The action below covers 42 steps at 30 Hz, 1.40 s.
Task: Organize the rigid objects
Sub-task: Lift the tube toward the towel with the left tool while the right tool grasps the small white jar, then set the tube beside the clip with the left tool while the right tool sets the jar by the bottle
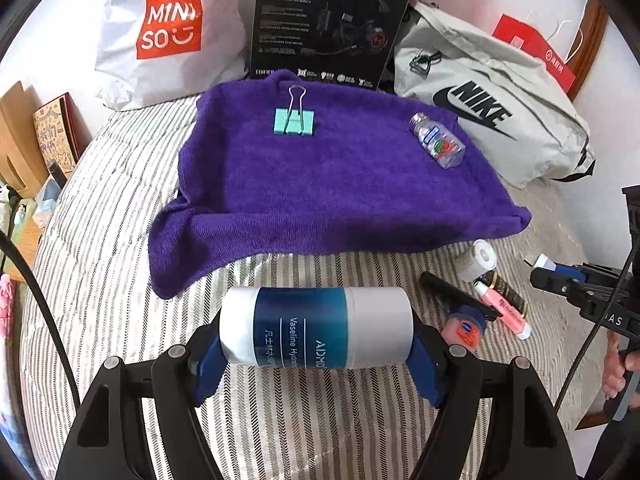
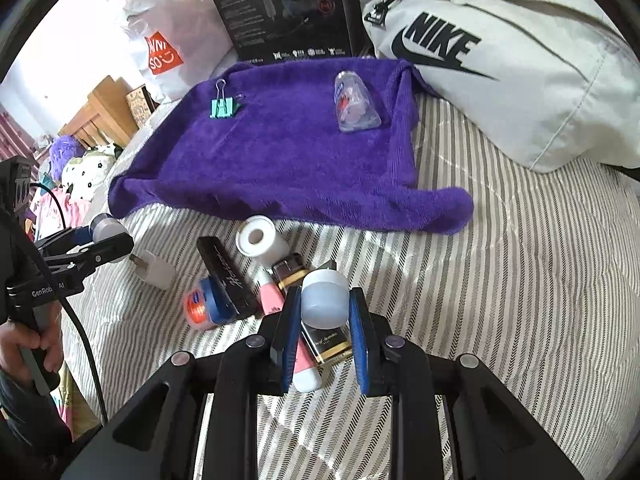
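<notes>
My left gripper [image 1: 316, 338] is shut on a white and blue Vaseline bottle [image 1: 316, 330], held crosswise above the striped bedding. My right gripper [image 2: 325, 316] is shut on a small white jar [image 2: 323, 300] lifted over a heap of small items. On the purple towel [image 1: 320, 184] rest a teal binder clip [image 1: 294, 120] and a small clear bottle [image 1: 439, 144]. The heap holds a white tape roll [image 2: 260, 242], a black case [image 2: 226, 274], a pink tube [image 2: 276, 300], a round orange tin [image 2: 200, 308] and a dark gold-banded bottle [image 2: 328, 344].
A white plug adapter [image 2: 154, 270] lies left of the heap. Behind the towel stand a black headset box [image 1: 328, 20], a white Miniso bag [image 1: 168, 28] and a grey Nike bag [image 1: 492, 108]. A hand [image 2: 24, 344] grips the left tool's handle.
</notes>
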Motion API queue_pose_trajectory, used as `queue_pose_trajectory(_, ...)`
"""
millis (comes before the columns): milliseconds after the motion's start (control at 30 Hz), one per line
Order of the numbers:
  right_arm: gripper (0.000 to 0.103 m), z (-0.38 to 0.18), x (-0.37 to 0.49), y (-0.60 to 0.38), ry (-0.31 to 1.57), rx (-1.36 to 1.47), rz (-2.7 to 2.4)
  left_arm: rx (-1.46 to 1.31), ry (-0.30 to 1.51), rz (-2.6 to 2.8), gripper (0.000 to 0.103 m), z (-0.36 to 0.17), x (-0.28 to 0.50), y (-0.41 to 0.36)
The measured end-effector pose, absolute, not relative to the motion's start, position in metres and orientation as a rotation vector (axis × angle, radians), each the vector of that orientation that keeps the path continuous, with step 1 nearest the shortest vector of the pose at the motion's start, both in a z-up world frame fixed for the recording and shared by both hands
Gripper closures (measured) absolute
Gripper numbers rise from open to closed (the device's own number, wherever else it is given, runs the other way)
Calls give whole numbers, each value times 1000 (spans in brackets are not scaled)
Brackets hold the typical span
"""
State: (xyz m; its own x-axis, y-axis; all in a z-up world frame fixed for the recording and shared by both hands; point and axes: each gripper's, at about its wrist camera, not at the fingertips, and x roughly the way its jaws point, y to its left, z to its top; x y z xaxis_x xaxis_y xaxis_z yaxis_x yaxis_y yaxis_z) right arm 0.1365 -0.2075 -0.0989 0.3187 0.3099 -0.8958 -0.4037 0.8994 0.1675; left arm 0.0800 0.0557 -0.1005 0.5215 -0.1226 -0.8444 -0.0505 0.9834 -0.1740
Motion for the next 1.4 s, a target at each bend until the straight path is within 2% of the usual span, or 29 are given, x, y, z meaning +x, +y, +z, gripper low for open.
queue_pose_trajectory(733,80,-59,164,-187,1078,-116,449,-176,918,-37,29,-56,94,79)
queue_pose_trajectory(1400,80,-86,228,-176,1109,-126,424,-198,942,-30,29,-77,158,89)
